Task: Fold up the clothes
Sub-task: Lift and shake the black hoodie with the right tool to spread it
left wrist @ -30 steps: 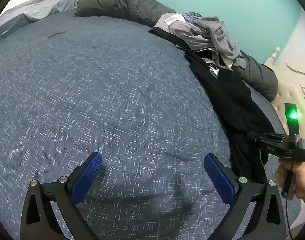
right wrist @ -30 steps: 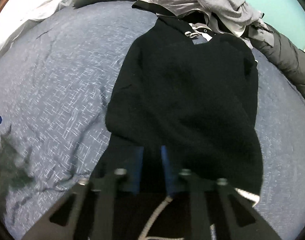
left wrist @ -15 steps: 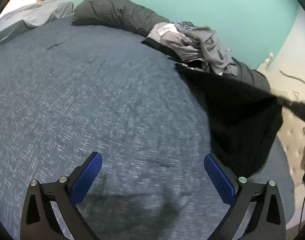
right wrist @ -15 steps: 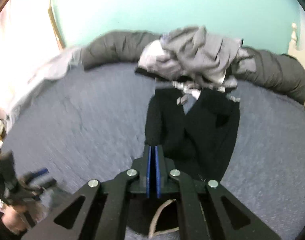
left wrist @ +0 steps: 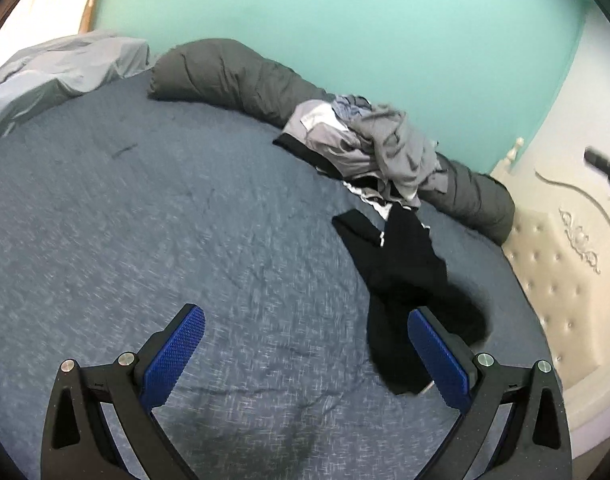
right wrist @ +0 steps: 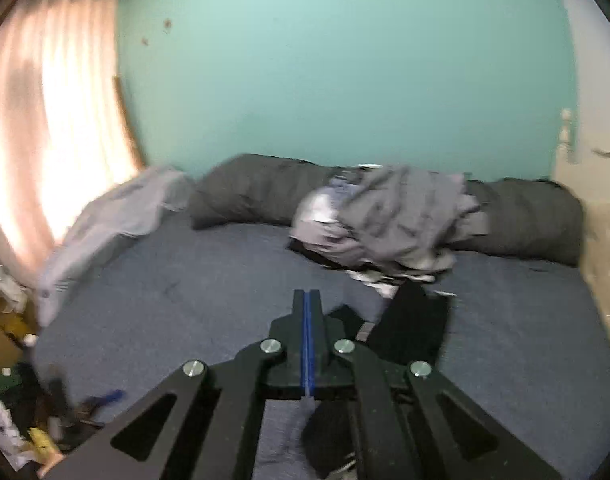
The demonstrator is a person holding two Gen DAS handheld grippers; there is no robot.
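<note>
Left tongs (left wrist: 305, 350): jaws stood wide apart, blue pads bare, nothing between them; hovered over the blue bedspread (left wrist: 145, 220). Right tongs (right wrist: 308, 312): jaws pressed together, only a thin blue line between pads. Dark cloth showed below and behind them in the right wrist view, but whether any was pinched could not be told; view blurred.

Black garment (left wrist: 405, 280): lay crumpled in a long strip on the bedspread, at approx. 3 o'clock in the left wrist view, lower end just beside the right-hand pad of the left tongs. Its upper end touched the pile of grey clothes (left wrist: 377, 148) at approx. 1 o'clock. In the right wrist view the same garment (right wrist: 417, 328) sat just past the shut tips, toward 2 o'clock.

Pile rested against a long dark grey bolster (left wrist: 233, 76) running along the teal wall (left wrist: 325, 20). Pale sheet (left wrist: 57, 76) bunched at 10 o'clock. Cream tufted headboard (left wrist: 553, 272) at 3 o'clock. Curtain (right wrist: 45, 120) at 9 o'clock, right wrist view, lit from behind.
</note>
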